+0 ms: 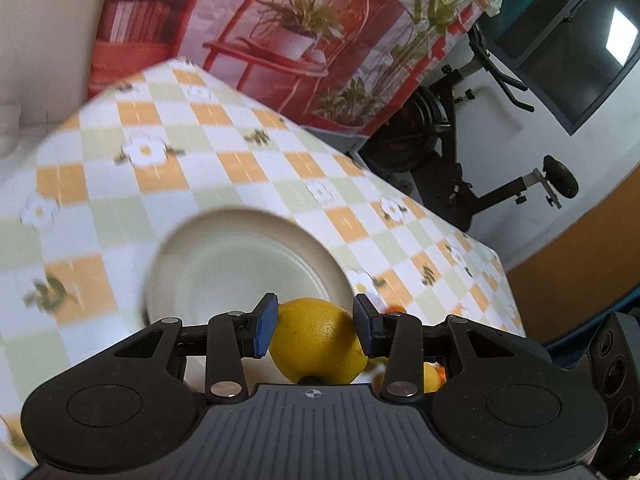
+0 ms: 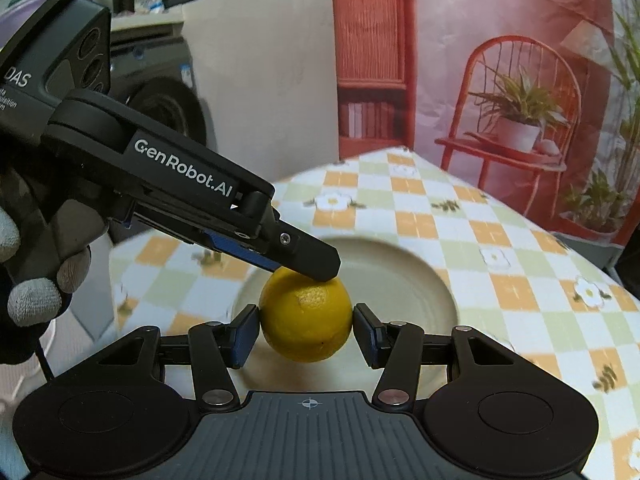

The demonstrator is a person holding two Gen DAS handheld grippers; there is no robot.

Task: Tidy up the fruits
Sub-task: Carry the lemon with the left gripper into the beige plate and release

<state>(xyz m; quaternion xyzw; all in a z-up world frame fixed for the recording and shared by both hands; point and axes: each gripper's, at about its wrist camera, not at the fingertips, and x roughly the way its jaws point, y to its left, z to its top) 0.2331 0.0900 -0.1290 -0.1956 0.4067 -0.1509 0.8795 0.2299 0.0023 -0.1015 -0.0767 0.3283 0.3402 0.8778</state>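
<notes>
In the left wrist view a yellow lemon [image 1: 316,344] sits between the blue pads of my left gripper [image 1: 316,326], which is shut on it, near the front rim of a cream plate [image 1: 240,220]. In the right wrist view my right gripper [image 2: 306,334] is shut on a yellow lemon [image 2: 306,320] above the same plate [image 2: 440,280]. My left gripper [image 2: 316,258] reaches in from the left there, one black finger lying over the top of that lemon. I cannot tell whether both views show one fruit or two.
The plate lies on a table with an orange, green and white checked cloth [image 1: 200,160]. Bits of orange and yellow fruit [image 1: 434,376] show under the left gripper. An exercise bike [image 1: 460,140] stands past the table's right edge, and a washing machine [image 2: 168,100] to the left. A gloved hand [image 2: 36,300] holds the left gripper.
</notes>
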